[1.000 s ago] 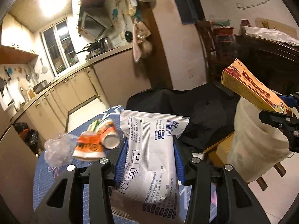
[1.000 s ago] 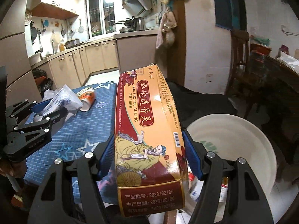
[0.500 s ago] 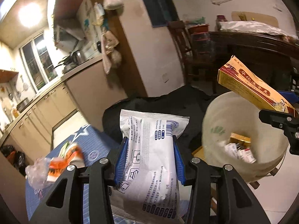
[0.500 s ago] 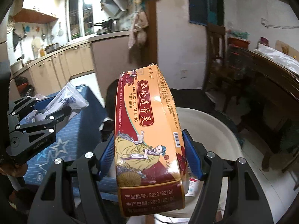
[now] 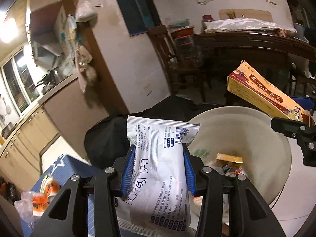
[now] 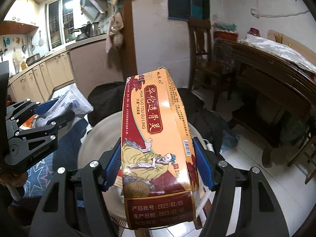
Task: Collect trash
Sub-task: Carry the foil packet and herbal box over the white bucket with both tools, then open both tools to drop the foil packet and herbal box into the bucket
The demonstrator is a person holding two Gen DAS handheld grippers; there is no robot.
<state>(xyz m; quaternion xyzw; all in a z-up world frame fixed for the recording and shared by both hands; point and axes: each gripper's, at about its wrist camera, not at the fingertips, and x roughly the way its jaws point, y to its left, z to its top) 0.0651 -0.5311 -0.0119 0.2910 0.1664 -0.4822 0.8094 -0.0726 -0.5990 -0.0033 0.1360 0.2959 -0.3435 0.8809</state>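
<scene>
My left gripper (image 5: 158,152) is shut on a white plastic packet (image 5: 161,167) with blue print, held upright between the blue pads. It hangs beside the rim of a round white bin (image 5: 280,142) that holds several scraps, among them a small yellow box (image 5: 229,157). My right gripper (image 6: 158,156) is shut on a long orange and red carton (image 6: 156,138), which points forward over the same white bin (image 6: 94,138). In the left wrist view that carton (image 5: 264,94) hangs above the bin's far right rim. The left gripper (image 6: 49,114) shows at the right wrist view's left edge.
A blue star-patterned table (image 5: 67,169) at lower left bears an orange and white paper cup (image 5: 46,193) and crumpled clear plastic (image 5: 23,207). A black cloth heap (image 5: 110,136) lies behind the bin. A dark wooden table (image 6: 272,75) and chair (image 6: 201,45) stand to the right, kitchen cabinets (image 6: 39,75) to the left.
Both grippers have swung right, away from the blue table, to the white bin. The bin's inside has come into the left wrist view. Both grips are unchanged.
</scene>
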